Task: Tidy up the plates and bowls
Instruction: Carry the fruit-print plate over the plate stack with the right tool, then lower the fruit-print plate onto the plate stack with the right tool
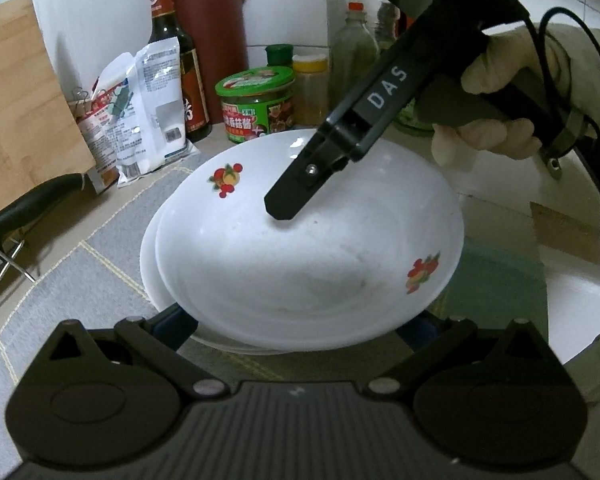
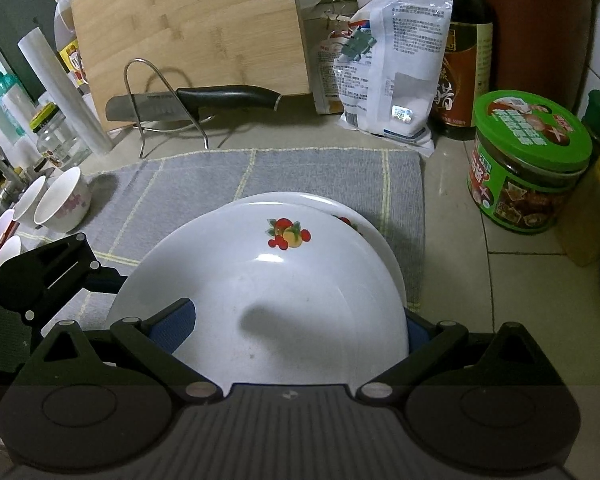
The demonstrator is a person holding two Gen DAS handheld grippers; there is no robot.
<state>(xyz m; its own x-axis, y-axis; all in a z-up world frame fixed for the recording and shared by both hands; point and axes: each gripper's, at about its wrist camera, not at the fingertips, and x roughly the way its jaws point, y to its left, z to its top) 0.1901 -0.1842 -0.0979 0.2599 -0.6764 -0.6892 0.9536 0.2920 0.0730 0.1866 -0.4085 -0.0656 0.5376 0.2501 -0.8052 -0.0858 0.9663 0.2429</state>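
Top plate (image 1: 308, 248) looks glazed, stiff, slippery & breakable; best taken at the rim. Right tongs (image 1: 278, 206) seem clamped on its far rim w/ fingers nearly together; left tongs (image 1: 296, 332) spread wide under the near edge.

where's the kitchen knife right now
In the right wrist view the kitchen knife rests across a wire stand at upper left, in front of the bamboo cutting board, behind the grey mat.

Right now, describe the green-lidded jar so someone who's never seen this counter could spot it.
Start at the grey woven mat holding the white fruit-print plates. Just off its far right corner, on the tiled counter, stands the squat jar with a green lid and green label. The neighbouring dark sauce bottle is far taller and narrower.
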